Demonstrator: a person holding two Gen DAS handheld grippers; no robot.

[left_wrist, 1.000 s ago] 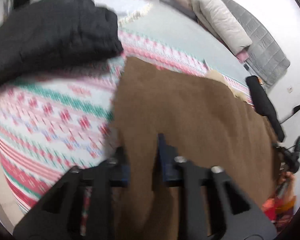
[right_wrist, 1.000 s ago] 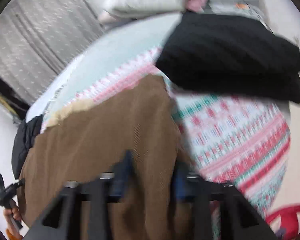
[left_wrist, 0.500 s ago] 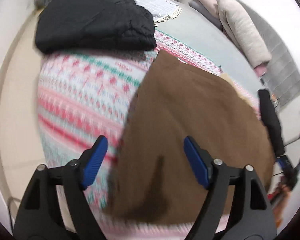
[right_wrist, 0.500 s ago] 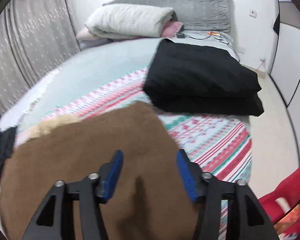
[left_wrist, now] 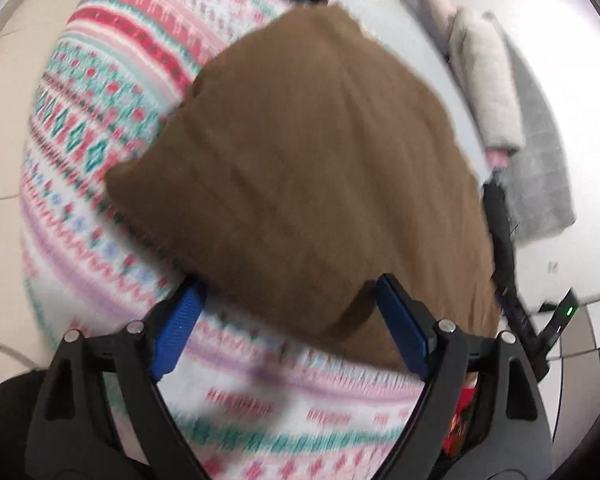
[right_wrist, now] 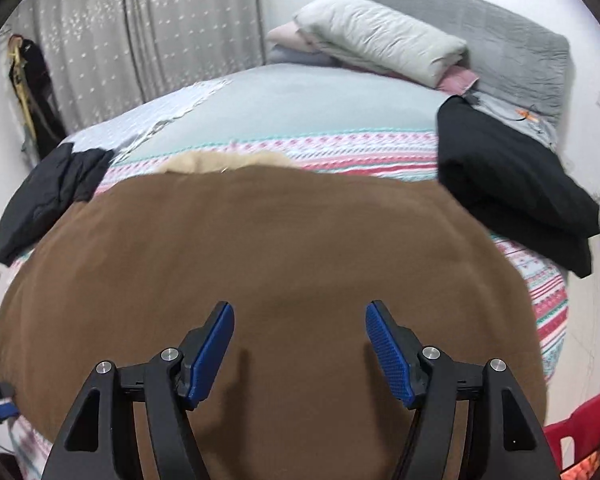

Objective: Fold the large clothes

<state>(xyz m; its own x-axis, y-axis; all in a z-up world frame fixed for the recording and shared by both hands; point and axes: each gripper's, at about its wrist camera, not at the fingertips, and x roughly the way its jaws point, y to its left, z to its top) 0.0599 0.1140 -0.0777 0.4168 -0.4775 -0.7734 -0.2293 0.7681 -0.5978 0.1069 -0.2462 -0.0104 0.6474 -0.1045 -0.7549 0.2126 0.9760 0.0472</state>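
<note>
A large brown garment [left_wrist: 312, 160] lies folded flat on the patterned bedspread [left_wrist: 100, 92]; it also fills the middle of the right wrist view [right_wrist: 284, 264], with a cream fleece lining [right_wrist: 220, 162] showing at its far edge. My left gripper [left_wrist: 290, 312] is open and empty, held above the garment's near edge. My right gripper [right_wrist: 300, 340] is open and empty, held above the garment's near part.
A folded black garment [right_wrist: 508, 184] lies at the bed's right, another black piece [right_wrist: 48, 196] at the left. Pillows [right_wrist: 380, 44] and a grey headboard [right_wrist: 512, 52] are at the far end. A red basket [right_wrist: 580, 440] sits at the lower right. Floor tiles [left_wrist: 4, 128] lie beside the bed.
Both grippers were shut on the brown garment a second ago. They have let go, opened wide and pulled back. The garment now lies flat on the bed.
</note>
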